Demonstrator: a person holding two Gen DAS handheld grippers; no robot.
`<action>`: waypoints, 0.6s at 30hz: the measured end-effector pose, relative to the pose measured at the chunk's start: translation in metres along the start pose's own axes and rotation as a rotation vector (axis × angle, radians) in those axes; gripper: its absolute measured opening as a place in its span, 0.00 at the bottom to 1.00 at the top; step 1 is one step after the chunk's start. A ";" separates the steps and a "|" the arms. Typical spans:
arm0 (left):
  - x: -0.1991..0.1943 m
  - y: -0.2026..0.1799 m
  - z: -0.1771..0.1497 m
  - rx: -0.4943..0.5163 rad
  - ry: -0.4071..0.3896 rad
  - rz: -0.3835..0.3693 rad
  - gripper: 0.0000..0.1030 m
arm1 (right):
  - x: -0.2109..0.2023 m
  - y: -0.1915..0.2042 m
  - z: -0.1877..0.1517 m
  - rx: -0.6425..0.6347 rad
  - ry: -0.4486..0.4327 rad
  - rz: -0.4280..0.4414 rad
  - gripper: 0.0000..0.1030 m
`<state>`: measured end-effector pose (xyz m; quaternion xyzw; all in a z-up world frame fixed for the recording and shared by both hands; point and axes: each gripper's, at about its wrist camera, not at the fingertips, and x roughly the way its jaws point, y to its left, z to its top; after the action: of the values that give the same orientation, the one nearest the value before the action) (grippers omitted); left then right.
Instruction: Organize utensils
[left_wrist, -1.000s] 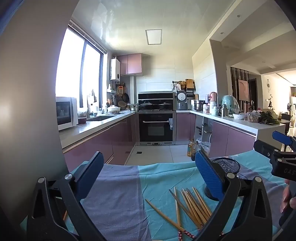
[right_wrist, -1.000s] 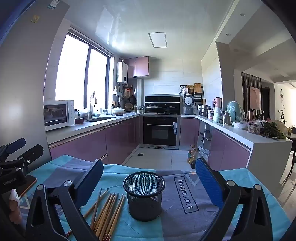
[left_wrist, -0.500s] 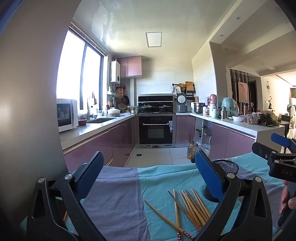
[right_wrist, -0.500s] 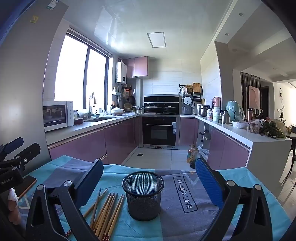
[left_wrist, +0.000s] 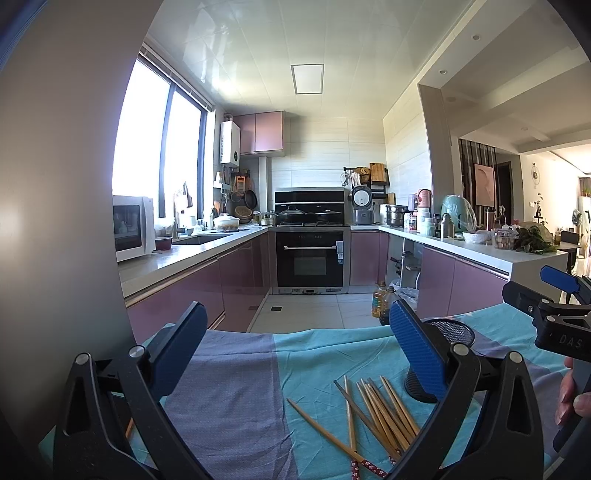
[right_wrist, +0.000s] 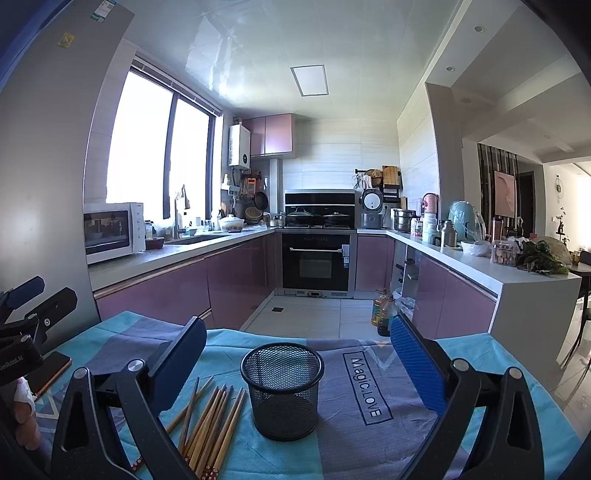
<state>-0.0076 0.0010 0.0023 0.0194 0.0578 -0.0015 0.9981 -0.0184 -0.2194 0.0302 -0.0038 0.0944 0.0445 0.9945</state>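
Wooden chopsticks (right_wrist: 210, 424) fanned flat at 9 o'clock of round black mesh cup (right_wrist: 282, 389) | striped cloth (right_wrist: 354, 406) | left gripper (left_wrist: 295, 350), right gripper (right_wrist: 295, 365) both wide open, empty

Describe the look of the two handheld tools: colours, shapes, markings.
Both match: the left tool and right tool each have two black triangular-framed fingers with cut-outs, silver pivot bolts, and flat blue textured pads. Seen from the side, the right tool's body carries white lettering "DAS". No cables or sleeves show.

Home kitchen: built-in oven (right_wrist: 316, 260), microwave (right_wrist: 110, 230), purple cabinets (right_wrist: 236, 280)
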 end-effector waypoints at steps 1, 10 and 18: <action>0.000 0.000 0.000 0.000 0.000 0.000 0.94 | 0.000 0.000 0.000 0.000 0.001 -0.001 0.94; 0.000 0.000 0.000 -0.001 0.001 0.000 0.94 | 0.003 -0.001 -0.001 0.004 0.004 -0.001 0.94; 0.000 0.000 0.000 -0.002 0.000 0.000 0.94 | 0.002 0.000 -0.001 0.002 0.004 -0.002 0.94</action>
<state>-0.0074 0.0009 0.0025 0.0183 0.0577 -0.0016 0.9982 -0.0162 -0.2191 0.0285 -0.0031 0.0962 0.0437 0.9944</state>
